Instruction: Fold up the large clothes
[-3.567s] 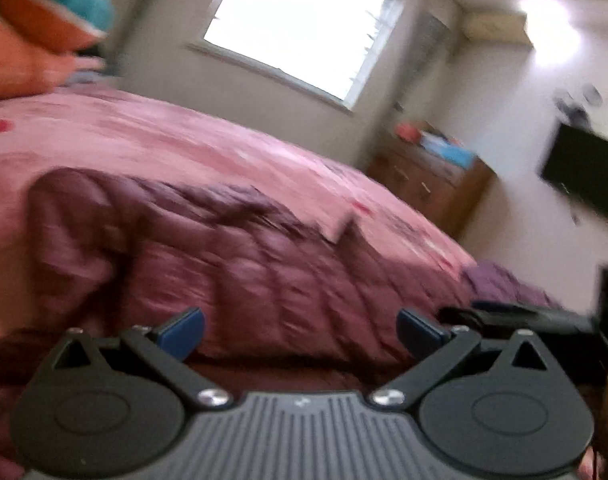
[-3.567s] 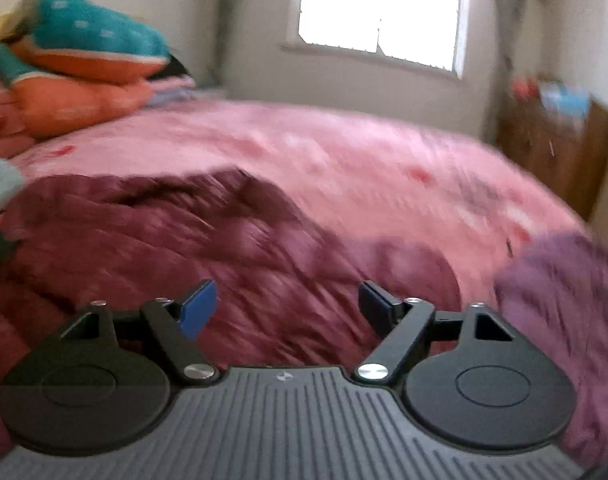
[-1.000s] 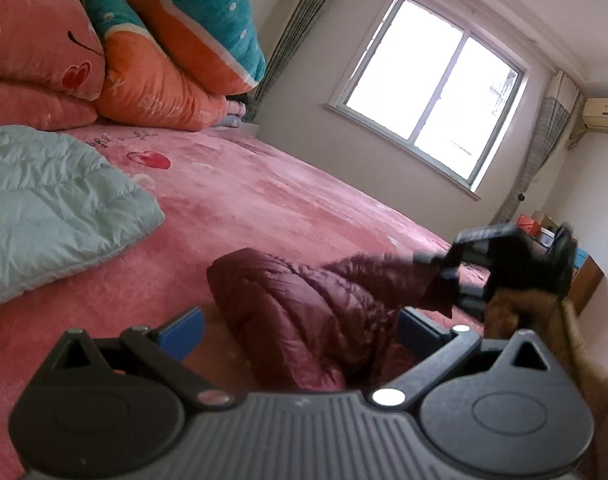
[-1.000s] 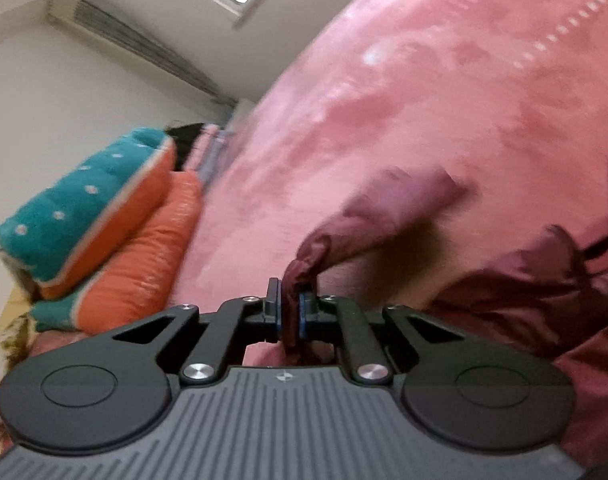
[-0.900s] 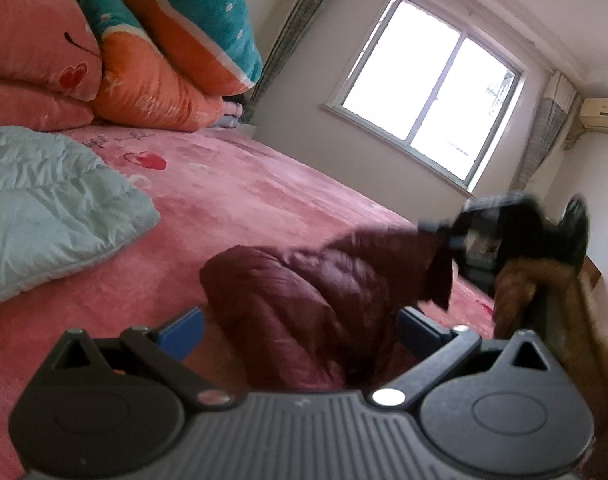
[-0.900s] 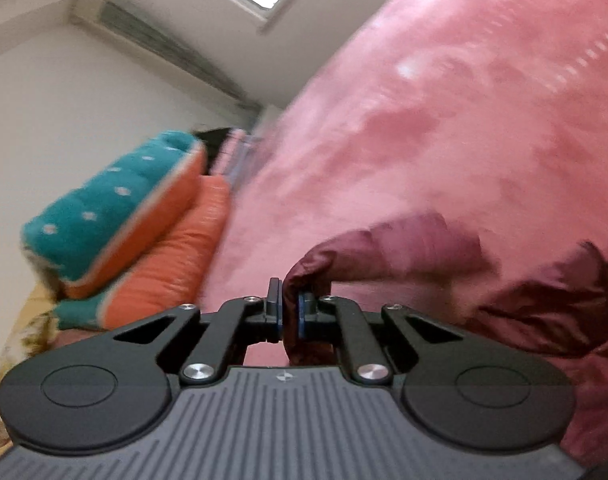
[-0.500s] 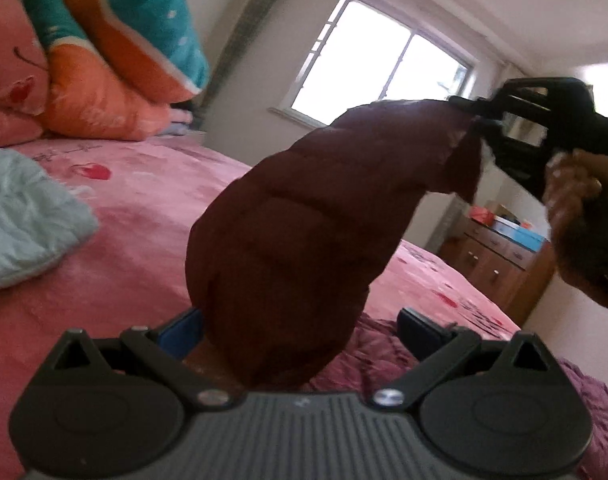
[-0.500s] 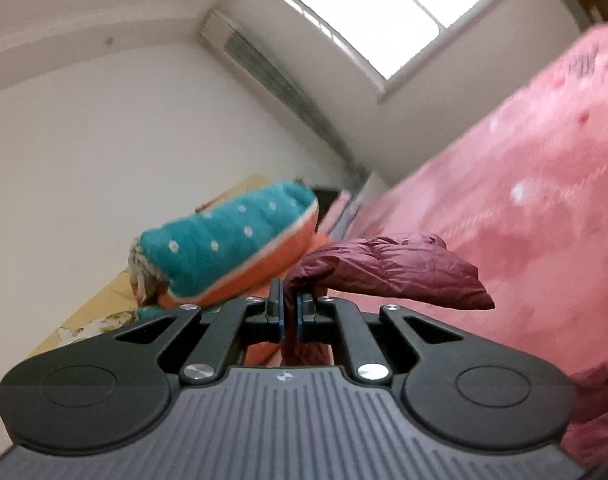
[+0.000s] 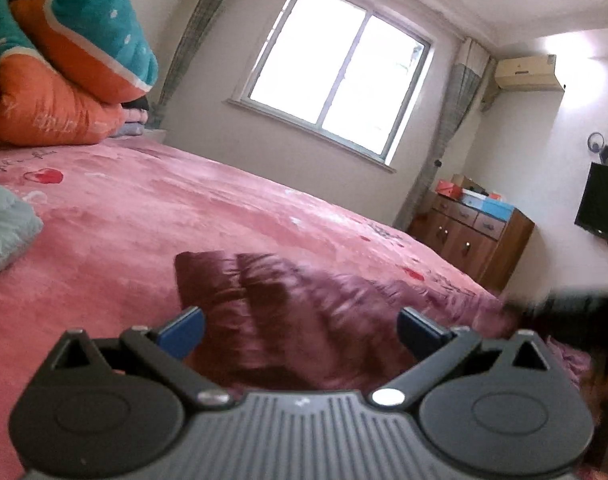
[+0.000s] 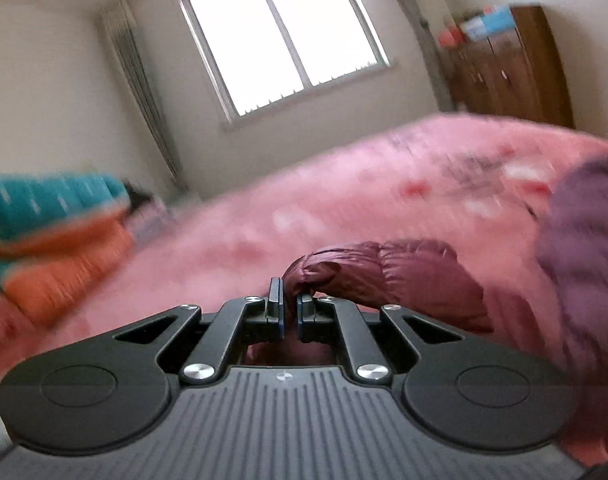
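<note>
**Maroon jacket sleeve pinched over a pink bed**

A quilted maroon puffer jacket (image 9: 288, 312) lies on a pink bedspread (image 9: 144, 208). One sleeve (image 10: 384, 272) stretches roughly level from the right gripper (image 10: 290, 312), whose blue pads are clamped on its cuff, off to the right. The left gripper (image 9: 300, 330) hangs over the jacket, its jaws spread wide and holding nothing. Faint writing on the bedspread and on an orange pillow (image 9: 44, 112) is too blurred to read.
</note>
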Demonstrator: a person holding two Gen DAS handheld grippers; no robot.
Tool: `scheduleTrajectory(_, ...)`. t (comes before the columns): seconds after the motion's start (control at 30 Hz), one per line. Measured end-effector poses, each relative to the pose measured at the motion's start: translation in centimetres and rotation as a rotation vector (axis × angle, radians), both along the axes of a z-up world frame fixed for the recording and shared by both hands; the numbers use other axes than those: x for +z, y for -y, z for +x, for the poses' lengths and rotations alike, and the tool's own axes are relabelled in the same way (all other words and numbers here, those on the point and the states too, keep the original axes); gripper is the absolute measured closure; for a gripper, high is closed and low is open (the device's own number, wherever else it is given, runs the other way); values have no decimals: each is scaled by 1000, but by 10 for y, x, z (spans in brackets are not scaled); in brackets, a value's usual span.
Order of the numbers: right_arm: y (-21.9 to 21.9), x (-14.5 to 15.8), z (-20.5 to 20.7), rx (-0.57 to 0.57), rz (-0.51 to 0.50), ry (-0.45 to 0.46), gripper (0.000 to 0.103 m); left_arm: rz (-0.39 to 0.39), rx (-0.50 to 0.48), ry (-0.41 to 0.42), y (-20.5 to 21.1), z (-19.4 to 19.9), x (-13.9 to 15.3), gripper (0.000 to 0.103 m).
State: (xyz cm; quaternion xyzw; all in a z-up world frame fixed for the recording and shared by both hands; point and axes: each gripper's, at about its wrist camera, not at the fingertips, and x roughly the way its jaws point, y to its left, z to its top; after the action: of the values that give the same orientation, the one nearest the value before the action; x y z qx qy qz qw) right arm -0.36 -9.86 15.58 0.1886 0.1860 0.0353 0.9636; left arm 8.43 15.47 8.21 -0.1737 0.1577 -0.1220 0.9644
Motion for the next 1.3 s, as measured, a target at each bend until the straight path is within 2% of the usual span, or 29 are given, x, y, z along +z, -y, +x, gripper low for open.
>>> scheduleTrajectory(0.13,3,-43,-2,40,-6,-139,93,-7,-10,1,7,2,-1,1)
scheduleTrajectory(0.27,12,-53,0,74,37,-184,85,-18,-31,17,12,3,-3,1)
scheduleTrajectory(0.33,12,-48,-3,93,21,-193,72,-23,-46,9,15,5,-5,1)
scheduleTrajectory(0.4,14,-42,-12,111,1,-202,34,-10,-48,0,19,7,-7,1)
scheduleTrajectory(0.43,1,-36,-12,120,-4,-202,31,-6,-49,-4,20,8,-8,1)
scheduleTrajectory(0.6,-2,-37,-34,156,-56,-200,31,31,-37,-16,23,14,-11,1)
scheduleTrajectory(0.73,5,-22,-47,150,-110,-101,31,91,-24,-12,28,18,-10,1)
scheduleTrajectory(0.8,7,-15,-40,133,-142,-53,29,135,-22,-19,32,21,-11,1)
scheduleTrajectory(0.9,13,-18,-11,92,-166,-43,29,191,-24,-41,36,27,-14,1)
scheduleTrajectory(1.0,13,-35,23,55,-248,-79,33,234,-35,-79,40,31,-19,1)
scheduleTrajectory(1.07,15,-52,42,48,-266,-146,40,256,-36,-103,42,34,-24,1)
scheduleTrajectory(1.17,17,-73,55,41,-276,-210,41,271,-45,-126,43,36,-30,1)
scheduleTrajectory(1.3,7,-82,61,34,-346,-235,40,301,-57,-168,47,41,-38,1)
